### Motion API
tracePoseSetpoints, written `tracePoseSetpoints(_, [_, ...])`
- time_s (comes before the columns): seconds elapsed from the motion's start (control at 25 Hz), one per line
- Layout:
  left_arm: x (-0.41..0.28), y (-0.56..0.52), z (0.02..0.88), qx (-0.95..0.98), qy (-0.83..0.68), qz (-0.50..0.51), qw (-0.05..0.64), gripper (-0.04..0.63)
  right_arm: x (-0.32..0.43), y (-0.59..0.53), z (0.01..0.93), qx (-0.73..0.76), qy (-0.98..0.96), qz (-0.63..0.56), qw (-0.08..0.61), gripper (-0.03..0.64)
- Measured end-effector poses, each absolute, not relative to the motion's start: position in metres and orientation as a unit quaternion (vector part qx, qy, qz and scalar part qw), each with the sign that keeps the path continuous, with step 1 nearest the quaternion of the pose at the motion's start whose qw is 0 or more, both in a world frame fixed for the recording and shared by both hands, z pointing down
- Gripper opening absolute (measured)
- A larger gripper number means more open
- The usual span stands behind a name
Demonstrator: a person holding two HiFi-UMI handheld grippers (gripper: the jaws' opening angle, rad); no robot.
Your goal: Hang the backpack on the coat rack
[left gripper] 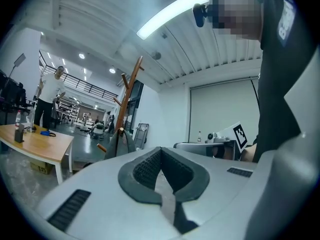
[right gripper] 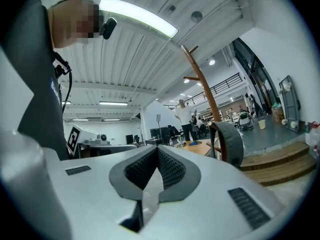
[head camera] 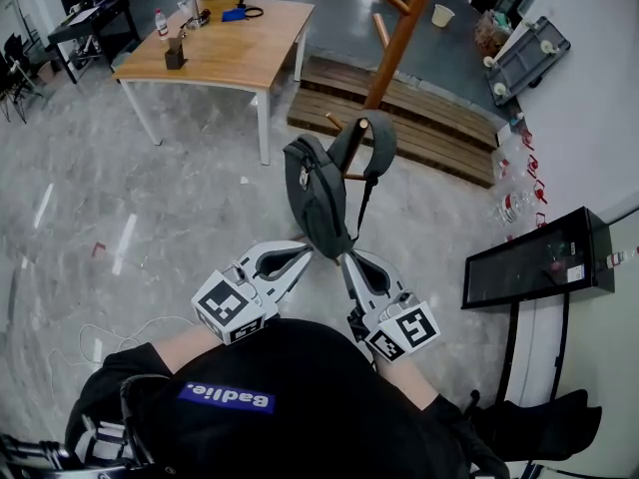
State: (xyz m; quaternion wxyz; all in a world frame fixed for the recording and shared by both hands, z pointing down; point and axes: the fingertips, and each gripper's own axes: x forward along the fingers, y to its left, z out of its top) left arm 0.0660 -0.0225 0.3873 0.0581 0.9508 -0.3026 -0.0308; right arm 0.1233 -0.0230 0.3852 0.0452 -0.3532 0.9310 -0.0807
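Note:
A dark grey backpack (head camera: 318, 193) hangs by its strap (head camera: 365, 140) from a low peg of the orange wooden coat rack (head camera: 401, 30). My left gripper (head camera: 306, 252) and right gripper (head camera: 344, 259) are both shut and hold nothing. Their tips sit just below the bag's bottom; whether they touch it I cannot tell. In the left gripper view, past the shut left gripper (left gripper: 161, 149), the coat rack (left gripper: 131, 91) and backpack (left gripper: 118, 143) show ahead. In the right gripper view, beyond the right gripper (right gripper: 158, 148), I see the coat rack (right gripper: 201, 81) and the strap (right gripper: 231, 143).
The rack stands on a low platform of wooden planks (head camera: 419, 118). A wooden table (head camera: 225, 53) with a bottle and small items is at the far left. A black stand (head camera: 539, 259) lines the white wall on the right. A person (left gripper: 47, 98) stands beyond the table.

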Motion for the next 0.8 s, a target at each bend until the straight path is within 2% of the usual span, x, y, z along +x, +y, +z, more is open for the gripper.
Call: tracePoseSetpoints(0.8, [0.068, 0.002, 0.393, 0.953, -0.297, -0.029, 0.058, 0.009, 0.116, -0.003, 0.390, -0.346, 0.933, -0.088, 0.042, 0.006])
